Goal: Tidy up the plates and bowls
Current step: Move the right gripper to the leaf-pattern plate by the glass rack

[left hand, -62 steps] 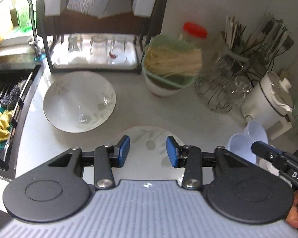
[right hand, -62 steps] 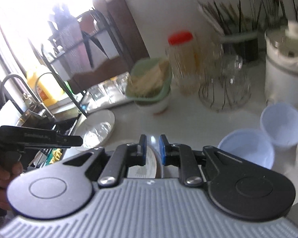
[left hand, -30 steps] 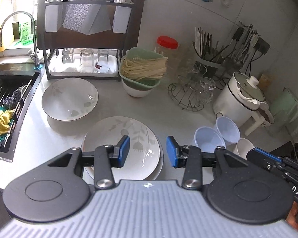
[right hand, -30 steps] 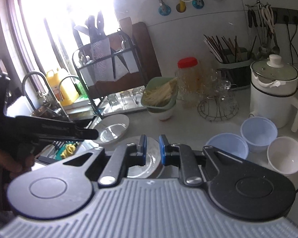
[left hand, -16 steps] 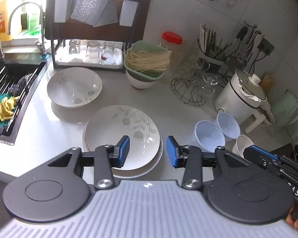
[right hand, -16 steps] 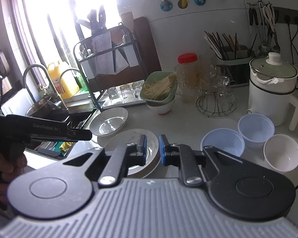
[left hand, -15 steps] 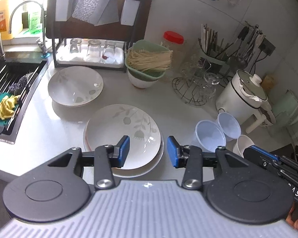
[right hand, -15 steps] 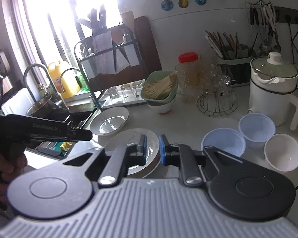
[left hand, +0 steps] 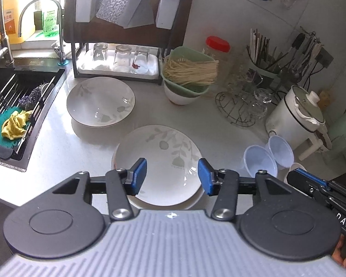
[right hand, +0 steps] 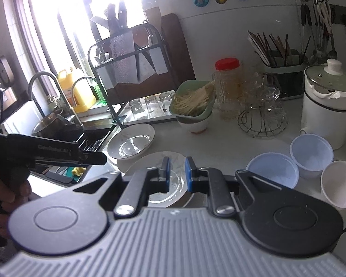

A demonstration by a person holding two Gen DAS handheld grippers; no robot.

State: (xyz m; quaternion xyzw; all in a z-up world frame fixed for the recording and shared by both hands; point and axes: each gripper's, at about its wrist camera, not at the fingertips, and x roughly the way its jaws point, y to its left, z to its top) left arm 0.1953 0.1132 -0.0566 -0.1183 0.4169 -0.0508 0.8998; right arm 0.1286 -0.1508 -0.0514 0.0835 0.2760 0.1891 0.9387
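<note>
A stack of white floral plates lies on the counter just ahead of my left gripper, which is open and empty above its near edge. A deeper floral plate lies apart, back left near the sink. Two pale blue bowls and a white bowl sit at the right. My right gripper hangs over the plate stack, jaws a narrow gap apart, holding nothing.
A sink with a rack and yellow cloth is at left. A dish rack with glasses, a green noodle basket, a wire glass stand and a white kettle line the back.
Both grippers pulled back and up from the plates over the last two seconds, then the left eased slightly forward and lower. Neither gripper's opening changed.
</note>
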